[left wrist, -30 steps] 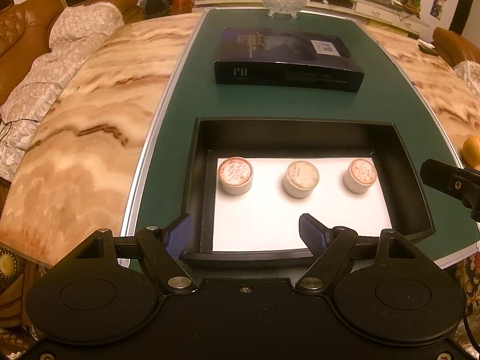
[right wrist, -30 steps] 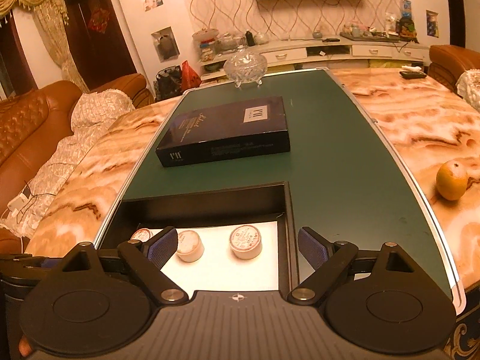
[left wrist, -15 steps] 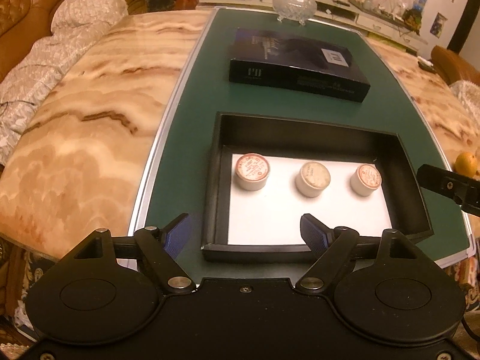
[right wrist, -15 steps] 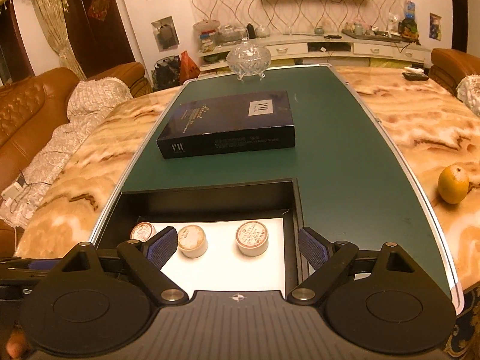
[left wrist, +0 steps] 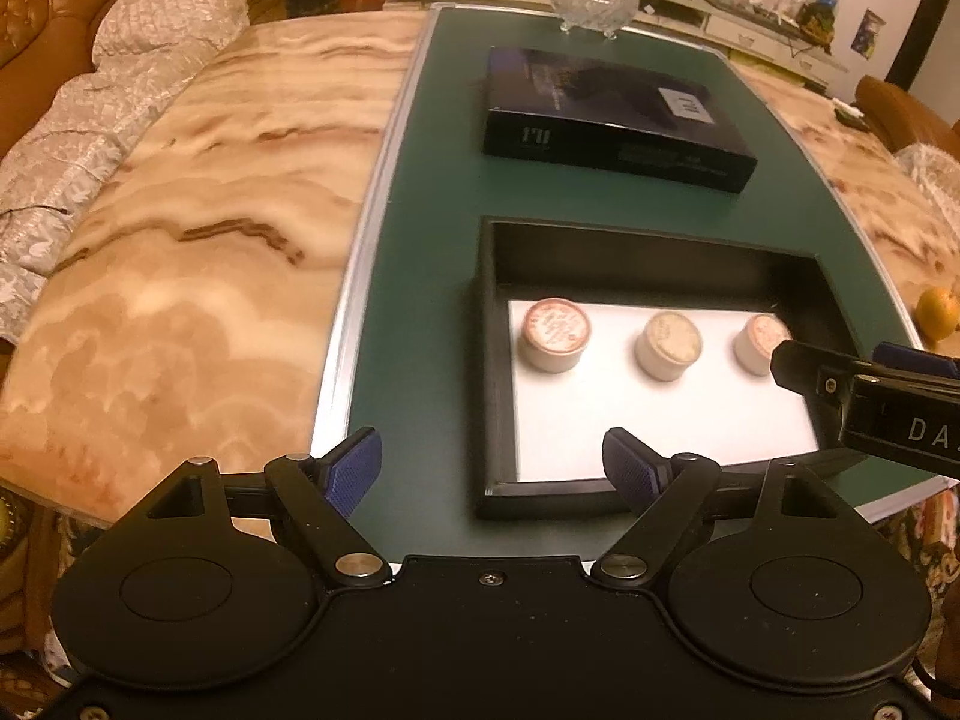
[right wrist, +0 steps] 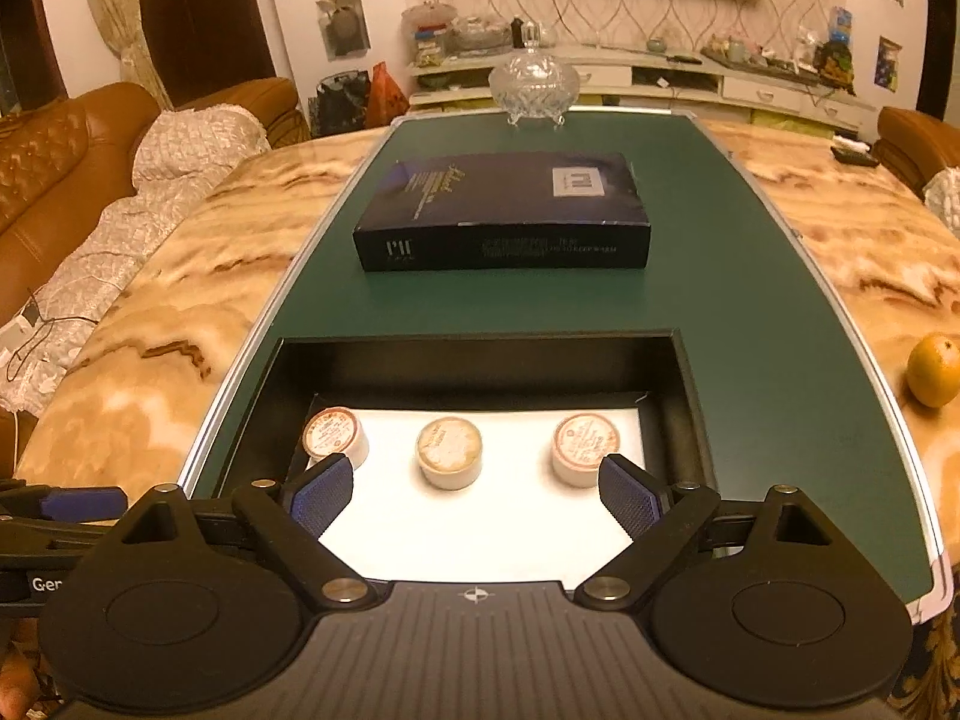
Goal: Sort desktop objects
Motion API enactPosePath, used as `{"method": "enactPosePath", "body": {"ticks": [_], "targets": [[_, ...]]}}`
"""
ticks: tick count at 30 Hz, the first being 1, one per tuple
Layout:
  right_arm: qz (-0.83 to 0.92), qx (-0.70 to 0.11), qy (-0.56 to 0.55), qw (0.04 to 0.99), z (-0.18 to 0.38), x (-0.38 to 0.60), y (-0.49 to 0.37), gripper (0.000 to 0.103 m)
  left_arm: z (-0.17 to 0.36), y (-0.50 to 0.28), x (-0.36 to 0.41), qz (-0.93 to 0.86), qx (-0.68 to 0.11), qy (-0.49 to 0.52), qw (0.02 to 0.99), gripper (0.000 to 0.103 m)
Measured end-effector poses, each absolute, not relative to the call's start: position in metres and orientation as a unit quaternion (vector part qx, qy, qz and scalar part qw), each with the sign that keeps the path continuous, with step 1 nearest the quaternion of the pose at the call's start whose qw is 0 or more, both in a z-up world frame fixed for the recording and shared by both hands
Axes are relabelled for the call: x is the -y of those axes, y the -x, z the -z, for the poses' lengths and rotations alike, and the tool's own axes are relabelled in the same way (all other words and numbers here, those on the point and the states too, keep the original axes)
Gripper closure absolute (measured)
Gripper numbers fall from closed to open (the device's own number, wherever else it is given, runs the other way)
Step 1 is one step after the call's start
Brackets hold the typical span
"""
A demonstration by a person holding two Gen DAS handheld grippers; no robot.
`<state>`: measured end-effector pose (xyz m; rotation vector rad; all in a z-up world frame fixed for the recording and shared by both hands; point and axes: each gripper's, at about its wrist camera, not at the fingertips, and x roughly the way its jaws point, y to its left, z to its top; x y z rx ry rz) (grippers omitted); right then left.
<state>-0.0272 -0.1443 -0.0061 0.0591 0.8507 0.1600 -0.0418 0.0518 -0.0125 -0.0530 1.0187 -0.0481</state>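
Three small round off-white jars with printed paper lids stood in a row on the white floor of a shallow black open box (right wrist: pixel 480 354): the left jar (right wrist: pixel 335 438), the middle jar (right wrist: pixel 450 453) and the right jar (right wrist: pixel 583 450), each apart from its neighbours. The box lay on the dark green centre panel of a marble-patterned worktop (right wrist: pixel 780 360).

The right tool (right wrist: pixel 474 495) hung low over the near edge of the box, level and pointing straight along the worktop. Its blue-padded fingers (right wrist: pixel 624 495) were spread wide and held nothing. The middle jar sat just ahead of the gap between them; the left jar lay just beyond the left pad and the right jar just beyond the right pad, without clear contact.

The left tool (left wrist: pixel 489 471) hovered off the box's near left corner, tilted down toward the worktop. Its blue pads (left wrist: pixel 630 468) were likewise wide apart and empty. The left jar (left wrist: pixel 553 334) lay ahead and slightly right of its gap, the middle jar (left wrist: pixel 668 345) farther right, and the right jar (left wrist: pixel 757 343) was partly hidden behind the black tip of the right tool (left wrist: pixel 864 384) that reached in from that side.

Beyond the box, ahead of both tools, lay a flat dark navy rectangular carton (right wrist: pixel 504 219), and past it a cut-glass lidded bowl (right wrist: pixel 534 84). An orange (right wrist: pixel 933 369) rested on the marble far to the right tool's right.
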Motion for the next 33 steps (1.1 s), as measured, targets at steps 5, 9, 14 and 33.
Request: {"method": "enactPosePath", "body": {"ticks": [5, 9, 14, 33], "targets": [[-0.085, -0.407, -0.009, 0.909, 0.005, 0.127, 0.039, 0.008, 0.007, 0.049, -0.052, 0.01, -0.487, 0.012, 0.873, 0.023], [-0.092, -0.402, -0.004, 0.911, 0.0, 0.134, 0.044, 0.007, 0.007, 0.058, -0.046, 0.001, -0.489, 0.012, 0.872, 0.021], [-0.099, -0.406, 0.007, 0.908, -0.001, 0.146, 0.047, 0.007, 0.008, 0.068, -0.037, -0.004, -0.492, 0.016, 0.87, 0.02], [-0.117, -0.392, 0.0, 0.913, -0.009, 0.168, 0.076, 0.003, -0.002, 0.093, -0.004, -0.006, -0.485, -0.018, 0.874, 0.018]]}}
